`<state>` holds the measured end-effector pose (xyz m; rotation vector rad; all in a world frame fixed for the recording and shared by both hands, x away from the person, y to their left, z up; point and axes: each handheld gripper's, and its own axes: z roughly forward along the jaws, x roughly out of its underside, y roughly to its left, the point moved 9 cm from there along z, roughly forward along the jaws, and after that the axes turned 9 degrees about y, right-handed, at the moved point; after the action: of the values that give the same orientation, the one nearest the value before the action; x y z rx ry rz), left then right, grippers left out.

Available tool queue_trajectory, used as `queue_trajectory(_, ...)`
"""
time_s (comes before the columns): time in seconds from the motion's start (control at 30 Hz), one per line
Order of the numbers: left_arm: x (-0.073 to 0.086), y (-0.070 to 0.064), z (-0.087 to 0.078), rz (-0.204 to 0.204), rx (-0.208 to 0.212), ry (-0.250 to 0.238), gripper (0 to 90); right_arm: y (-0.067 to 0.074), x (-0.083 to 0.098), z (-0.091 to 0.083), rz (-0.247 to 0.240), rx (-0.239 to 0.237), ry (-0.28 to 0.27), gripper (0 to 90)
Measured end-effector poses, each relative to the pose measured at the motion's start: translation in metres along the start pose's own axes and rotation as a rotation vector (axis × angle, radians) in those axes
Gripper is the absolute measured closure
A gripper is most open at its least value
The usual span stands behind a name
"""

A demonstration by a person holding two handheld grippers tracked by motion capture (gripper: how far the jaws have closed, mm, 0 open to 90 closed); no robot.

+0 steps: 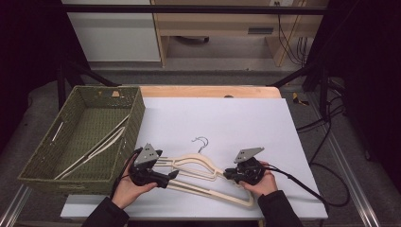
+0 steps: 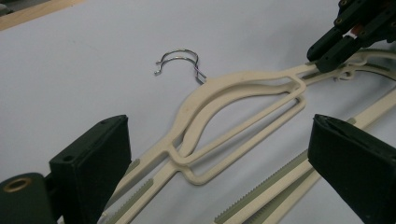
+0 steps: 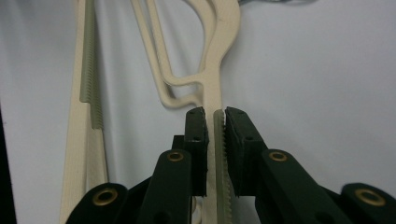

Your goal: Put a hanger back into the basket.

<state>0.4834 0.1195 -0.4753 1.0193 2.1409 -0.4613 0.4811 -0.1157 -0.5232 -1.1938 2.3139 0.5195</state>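
Surface first — big pale sheet, with a green woven basket sitting at its far left edge, well beyond the left gripper's fingers, and a couple of cream hangers already lying inside it.

Then the main thing: two cream hangers stacked flat on the surface, stretched out between the two sets of fingers, wire hooks pointing away from both. Looks like the job is getting these into the basket with the others.

Right gripper has its fingers clamped on one ribbed shoulder arm of the hangers — in the right gripper view the strip sits squeezed right between the pads. I can't tell whether it caught both hangers or just the top one.

Left gripper is spread wide, one finger on each side of the opposite shoulder arm, not touching it yet as far as I can see.

If I were doing this step: bring the left fingers down square over the arm, grab near the ribbed grip section so it doesn't slide, and close on both layers together. Then lift evenly with both hands so the stack stays level and the hooks don't snag each other or the basket rim.
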Motion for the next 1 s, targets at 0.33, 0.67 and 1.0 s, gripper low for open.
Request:
queue_trajectory(0.33,-0.013,0.001,0.010,0.006,0.009,0.009,8.5,0.003,-0.005,-0.010,-0.011,0.017,-0.024,80.0)
queue_trajectory(0.67,-0.026,0.012,0.052,0.025,0.003,0.128,19.2,0.005,-0.009,-0.018,-0.033,0.036,-0.045,80.0)
queue_trajectory(1.0,-0.021,0.024,0.080,0.044,0.039,0.214,33.8,0.009,-0.013,-0.025,-0.039,0.043,-0.065,80.0)
